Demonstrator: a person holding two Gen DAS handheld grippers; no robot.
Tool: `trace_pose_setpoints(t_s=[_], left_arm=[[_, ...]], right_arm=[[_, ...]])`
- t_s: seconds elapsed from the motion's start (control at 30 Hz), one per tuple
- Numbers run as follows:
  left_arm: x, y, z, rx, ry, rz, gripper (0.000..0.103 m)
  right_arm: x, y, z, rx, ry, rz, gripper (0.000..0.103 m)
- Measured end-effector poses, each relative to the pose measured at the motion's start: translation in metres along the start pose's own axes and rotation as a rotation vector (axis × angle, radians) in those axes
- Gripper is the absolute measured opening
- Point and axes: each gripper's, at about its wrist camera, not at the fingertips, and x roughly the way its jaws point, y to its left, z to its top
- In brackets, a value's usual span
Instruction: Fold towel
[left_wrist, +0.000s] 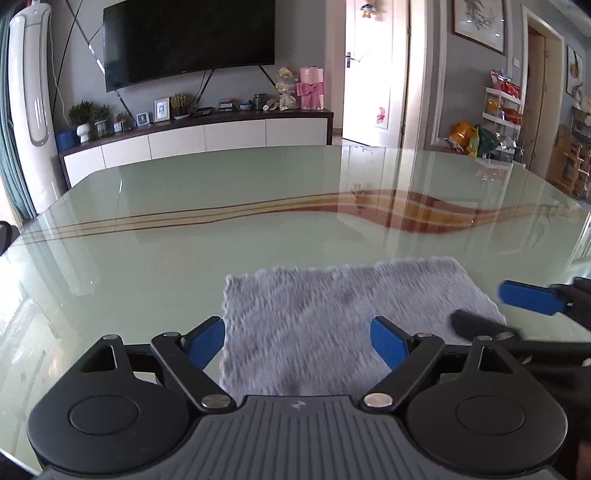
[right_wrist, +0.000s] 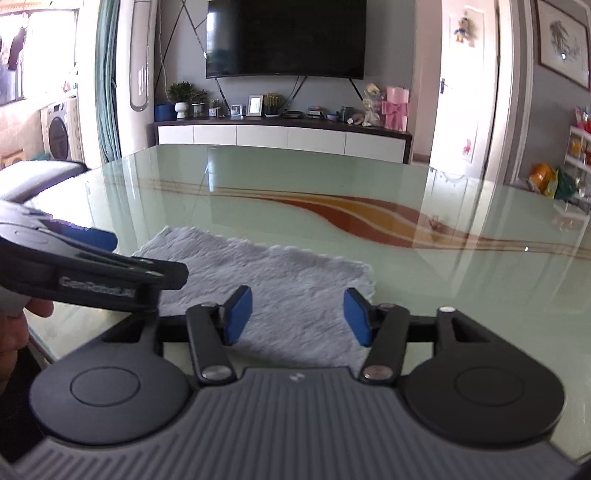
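Now both claws, L (left_wrist: 297, 341) & R (right_wrist: 297, 315) (spread wide), over grey towel (left_wrist: 332, 314).

Bright daylight glares off the glass table (left_wrist: 147, 229); towel (left_wrist: 332, 314) motion-blurred, edges fisheye-bent.

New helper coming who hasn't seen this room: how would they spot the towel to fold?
Find the glass table facing the TV. The towel lies flat at its near edge, below both open grippers. It is the only grey, fluffy cloth there.
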Motion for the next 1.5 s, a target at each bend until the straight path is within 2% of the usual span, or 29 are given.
trace_pose_setpoints(t_s=[0.13, 0.33, 0.67, 0.83, 1.1, 1.17, 1.3, 1.4, 1.5], left_arm=[[-0.003, 0.005, -0.005, -0.033, 0.019, 0.001, 0.084], [0.001, 0.007, -0.017, -0.032, 0.058, -0.015, 0.085], [-0.002, 0.020, -0.024, -0.024, 0.054, 0.023, 0.089], [-0.007, 0.025, -0.027, -0.018, 0.044, 0.050, 0.090], [-0.016, 0.049, -0.028, -0.059, 0.048, 0.143, 0.090], [-0.019, 0.052, -0.025, -0.066, 0.044, 0.143, 0.089], [-0.029, 0.048, -0.018, -0.064, -0.001, 0.109, 0.089], [-0.023, 0.042, -0.014, -0.042, -0.004, 0.109, 0.089], [-0.012, 0.044, -0.014, -0.023, 0.029, 0.154, 0.089]], right_arm=[[-0.003, 0.004, -0.001, -0.010, 0.001, 0.015, 0.055], [0.003, 0.006, -0.010, -0.052, 0.061, -0.011, 0.059], [-0.005, -0.025, -0.020, 0.005, 0.067, -0.079, 0.066], [-0.004, -0.036, -0.020, 0.027, 0.071, -0.109, 0.068], [-0.006, -0.049, -0.017, 0.038, 0.062, -0.186, 0.066], [-0.010, -0.048, -0.012, 0.039, 0.033, -0.175, 0.066], [-0.013, -0.032, 0.000, 0.041, -0.024, -0.072, 0.067], [-0.002, -0.013, 0.001, 0.003, -0.014, -0.037, 0.067], [0.011, -0.002, -0.004, -0.031, 0.025, -0.039, 0.067]])
